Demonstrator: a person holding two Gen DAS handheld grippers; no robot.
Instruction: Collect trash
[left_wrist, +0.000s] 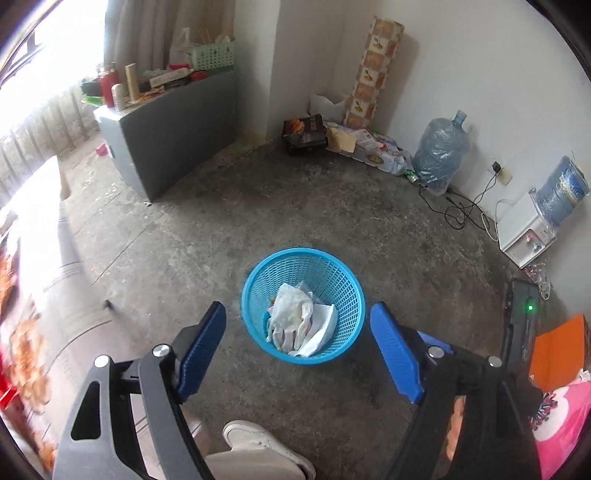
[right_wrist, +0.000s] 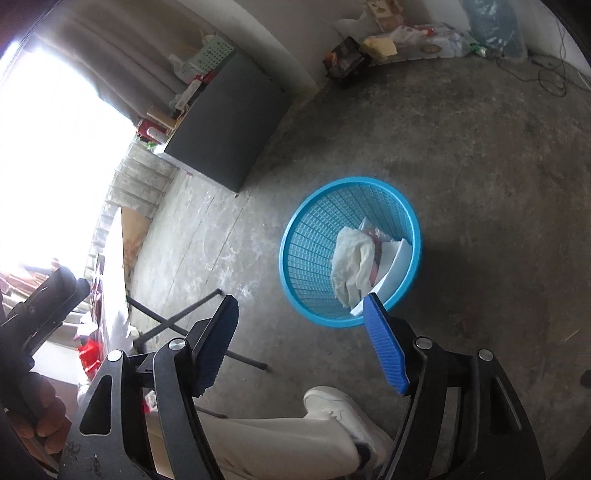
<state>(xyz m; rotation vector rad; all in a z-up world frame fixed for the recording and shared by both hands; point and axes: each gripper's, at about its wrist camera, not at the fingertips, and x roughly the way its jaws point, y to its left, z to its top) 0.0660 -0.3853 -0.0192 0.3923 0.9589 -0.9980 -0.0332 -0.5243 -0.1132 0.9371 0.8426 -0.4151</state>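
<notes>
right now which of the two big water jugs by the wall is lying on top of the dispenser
The darker blue water jug farthest right in the left wrist view: it lies tilted on the white dispenser. The paler jug stands upright on the floor, wrapped in clear plastic.

A bright blue lattice-patterned basket (left_wrist: 255, 291) is seen on mottled grey concrete floor (left_wrist: 295, 206). White crumpled trash (left_wrist: 291, 317) is held inside. Ribbed blue pads (right_wrist: 384, 343) are borne on black gripper arms.

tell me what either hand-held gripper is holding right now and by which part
Nothing is held. The left hand-held gripper and the right hand-held gripper both stand open and empty above the blue basket, where the white trash already lies.
</notes>
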